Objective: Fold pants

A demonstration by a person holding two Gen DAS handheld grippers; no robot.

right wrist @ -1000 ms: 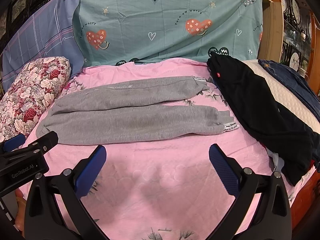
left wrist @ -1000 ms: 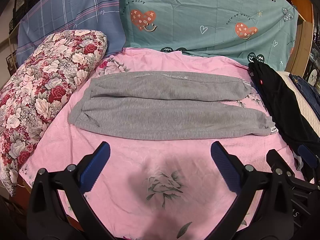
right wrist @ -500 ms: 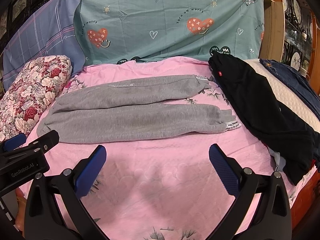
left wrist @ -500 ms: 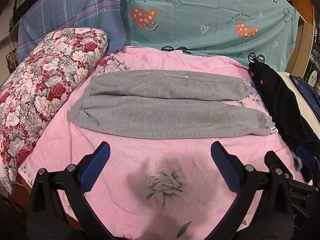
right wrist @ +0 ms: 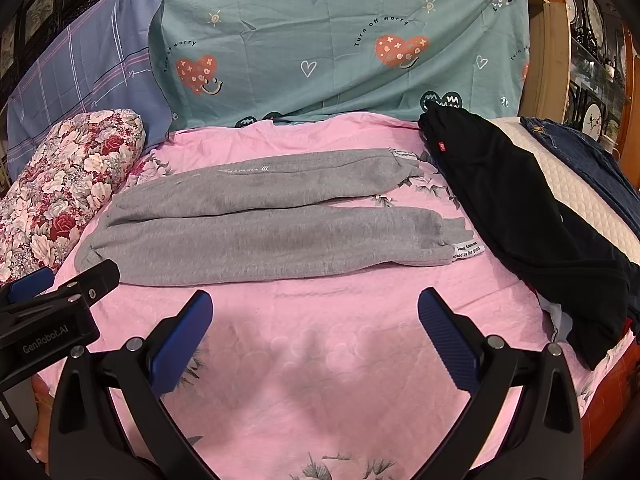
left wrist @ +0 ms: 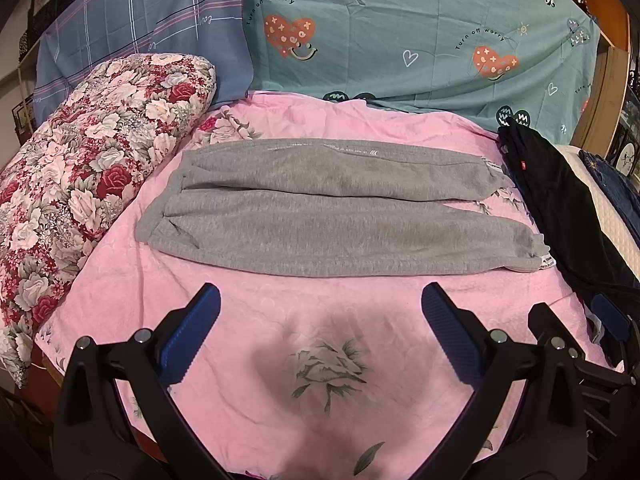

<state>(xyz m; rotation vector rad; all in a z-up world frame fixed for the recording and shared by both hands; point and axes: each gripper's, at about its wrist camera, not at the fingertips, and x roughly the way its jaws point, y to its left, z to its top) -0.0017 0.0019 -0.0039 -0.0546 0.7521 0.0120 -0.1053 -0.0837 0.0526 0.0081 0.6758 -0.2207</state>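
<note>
The grey pants (left wrist: 340, 208) lie flat across the middle of a bed covered by a pink sheet (left wrist: 320, 360), waist toward the floral pillow (left wrist: 88, 168) on the left and both legs running side by side to the right, cuffs near a pile of black clothes (right wrist: 520, 208). A white label shows at the near cuff. The left tool (left wrist: 320, 312) hangs over the bare sheet just short of the pants, its blue pads spread wide and holding nothing. The right tool (right wrist: 314, 312) is likewise spread and empty, also short of the near leg. Behind the bed hang a teal heart-print cloth (right wrist: 340, 40) and a blue checked cloth (left wrist: 140, 12).
</note>
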